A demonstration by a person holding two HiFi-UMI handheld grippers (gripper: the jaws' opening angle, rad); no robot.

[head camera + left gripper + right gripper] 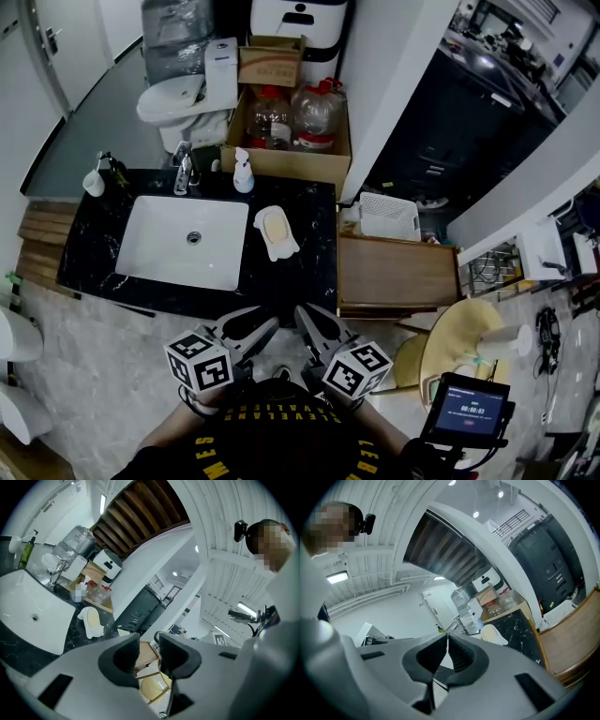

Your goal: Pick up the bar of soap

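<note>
Bar of soap (274, 226), pale oval, lies in white dish (282, 249); left claw (149, 644) spread, right claw (446, 637) pressed together.

The place was a mock bathroom built inside a larger lab or workshop. A black marble bench (309, 274) carried a white sink (164, 255) with a chrome faucet (183, 169), a pump bottle (243, 172) and a bar of soap (275, 228) in a white dish (284, 247), and a toilet (173, 98) stood just behind. White partition walls (394, 84) fenced it off from a dark cabinet (450, 122), a round wooden table (459, 337) and a screen (472, 410) showing a timer readout, and a cardboard box (291, 161) of big water jugs (317, 112) sat beside the toilet.
</note>
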